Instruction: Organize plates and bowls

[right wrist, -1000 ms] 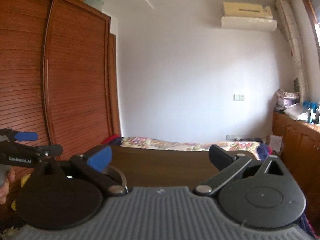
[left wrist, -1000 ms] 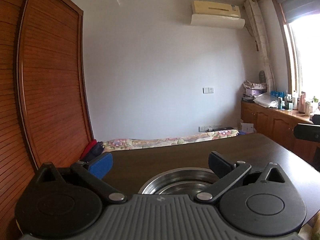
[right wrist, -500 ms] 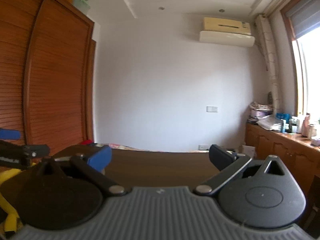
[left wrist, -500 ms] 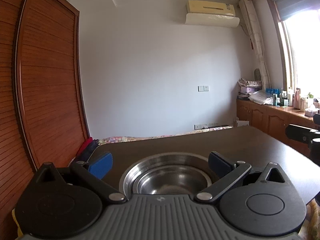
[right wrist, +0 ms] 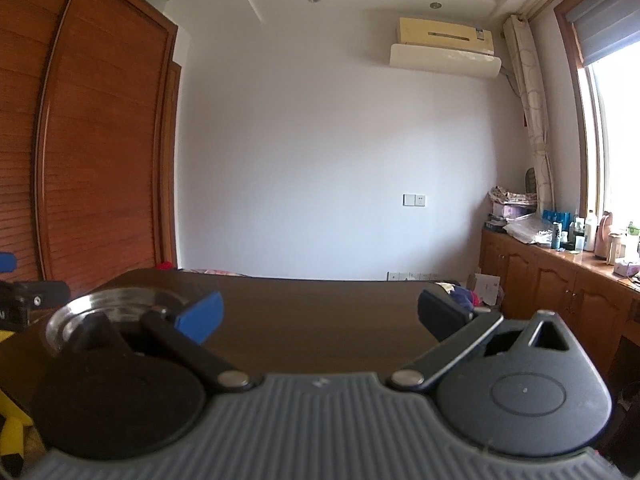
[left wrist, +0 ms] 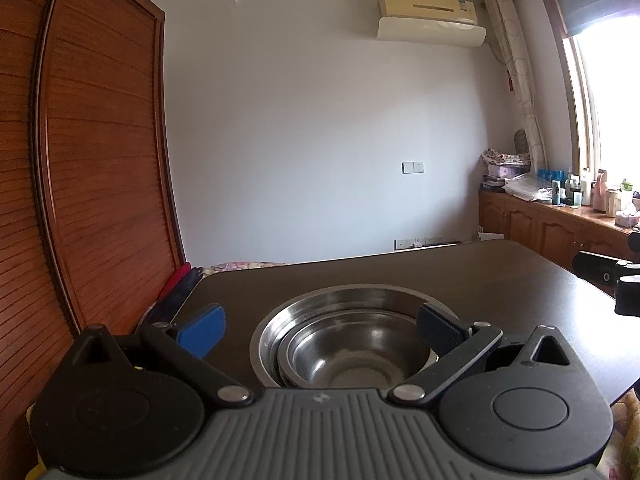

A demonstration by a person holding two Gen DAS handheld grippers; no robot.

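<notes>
Left wrist view: nested steel bowls (left wrist: 348, 344) between spread fingers (left wrist: 202, 330), right wrist view only their rim, fingers (right wrist: 200, 316) spread

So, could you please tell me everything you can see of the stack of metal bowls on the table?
The stack of metal bowls looks like shiny stainless steel: a wide outer bowl with at least two smaller ones nested inside, all upright and seemingly empty. It rests on the dark wooden table, just ahead of the open left gripper, which does not grip it. The right wrist view shows only its rim.
</notes>
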